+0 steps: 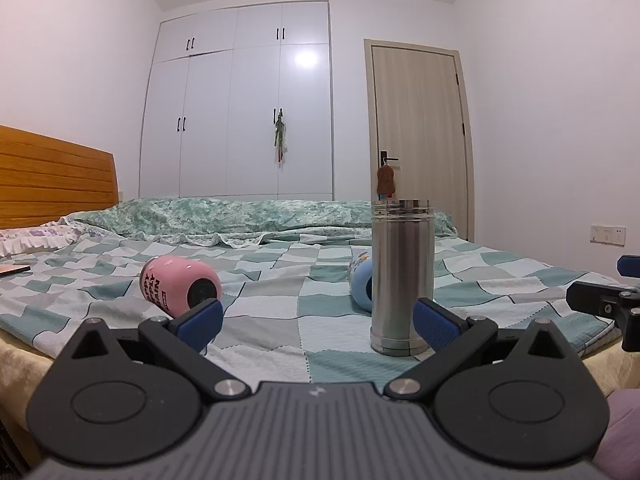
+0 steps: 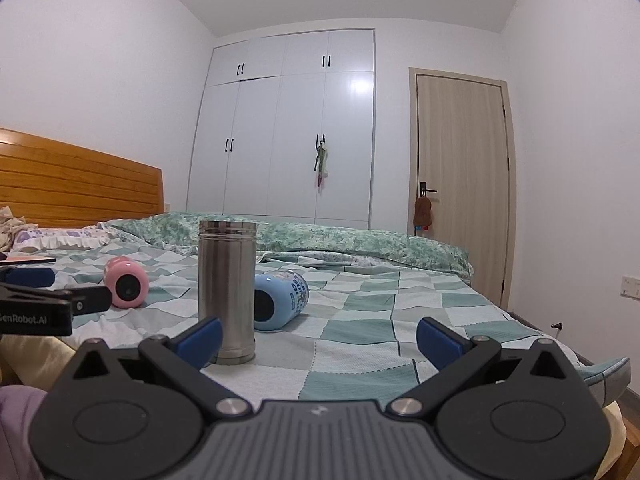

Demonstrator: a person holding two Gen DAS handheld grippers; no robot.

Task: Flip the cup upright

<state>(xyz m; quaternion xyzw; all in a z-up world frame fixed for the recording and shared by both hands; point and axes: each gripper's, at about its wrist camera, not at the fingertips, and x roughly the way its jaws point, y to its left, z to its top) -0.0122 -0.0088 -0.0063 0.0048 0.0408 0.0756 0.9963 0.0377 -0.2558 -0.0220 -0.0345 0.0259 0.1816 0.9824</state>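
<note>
A steel cup (image 1: 402,276) stands upright on the checked bedspread, just ahead of my left gripper's right finger. A pink cup (image 1: 179,285) lies on its side at the left. A blue cup (image 1: 361,283) lies on its side behind the steel one. My left gripper (image 1: 318,326) is open and empty. In the right wrist view the steel cup (image 2: 227,288) stands by my left finger, the blue cup (image 2: 280,294) lies behind it and the pink cup (image 2: 125,282) lies further left. My right gripper (image 2: 319,342) is open and empty.
The bed (image 1: 280,308) has a wooden headboard (image 1: 56,176) at the left and a rolled green quilt (image 1: 260,214) at the back. A white wardrobe (image 1: 240,112) and a door (image 1: 416,128) stand behind. The other gripper shows at each view's edge (image 2: 36,300).
</note>
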